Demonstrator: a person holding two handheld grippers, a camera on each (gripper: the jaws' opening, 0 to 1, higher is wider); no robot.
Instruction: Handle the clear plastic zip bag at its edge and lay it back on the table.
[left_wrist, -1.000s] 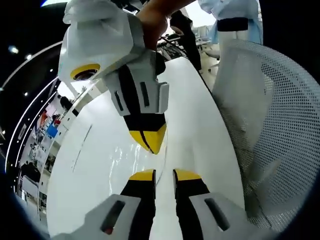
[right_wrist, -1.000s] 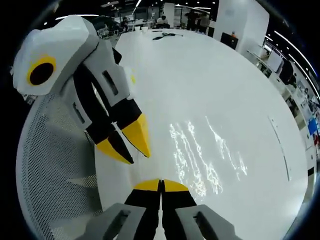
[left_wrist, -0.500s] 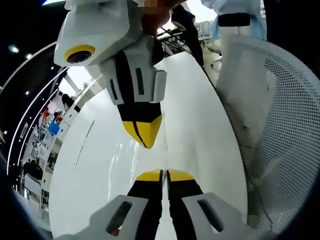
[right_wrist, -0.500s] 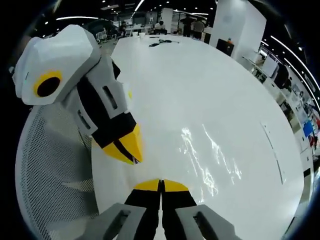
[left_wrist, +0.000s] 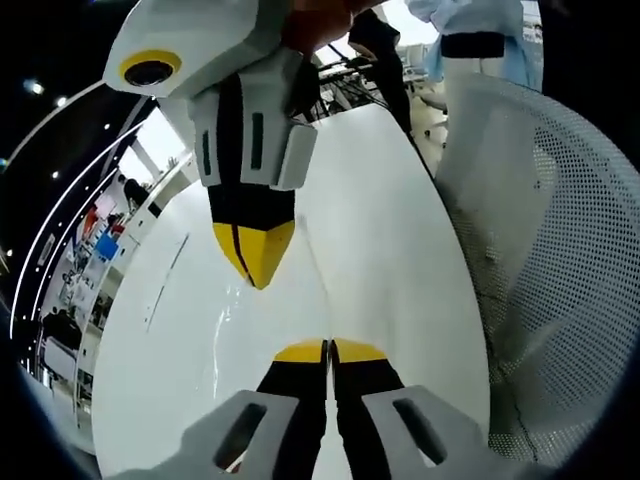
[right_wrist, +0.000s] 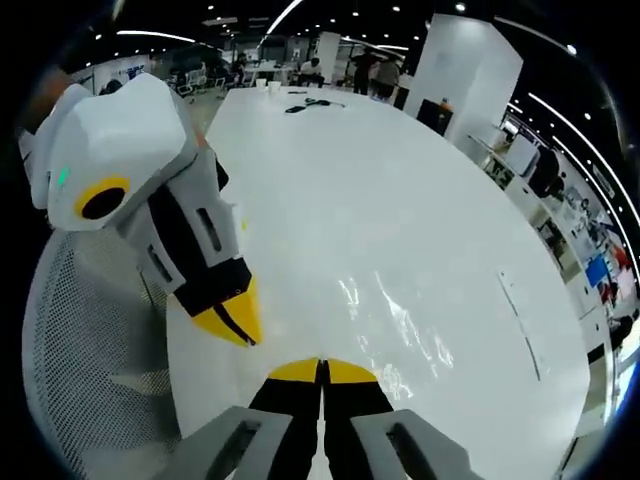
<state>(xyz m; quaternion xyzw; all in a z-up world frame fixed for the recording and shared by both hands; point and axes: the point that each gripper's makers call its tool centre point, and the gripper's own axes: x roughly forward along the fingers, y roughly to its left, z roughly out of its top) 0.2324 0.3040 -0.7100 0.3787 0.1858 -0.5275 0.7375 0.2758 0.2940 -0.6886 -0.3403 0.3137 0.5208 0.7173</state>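
The clear zip bag shows as faint glints and wrinkles over the white table. Its near edge runs into my right gripper, whose yellow-tipped jaws are shut on it. In the same view my left gripper comes in from the left, shut, with its tip at the bag's edge. In the left gripper view the bag glints faintly, and a thin edge line leads to my left gripper, jaws pressed together on it. My right gripper hangs from above, shut, held in a hand.
A white mesh chair stands against the table's edge. A thin strip lies on the table. Small dark items lie at the table's far end. A person in a light blue top stands behind the chair.
My left gripper's jaws, open a second ago, have shut on the bag's edge. In the left gripper view my right gripper has moved up and to the left. The glints have shrunk.
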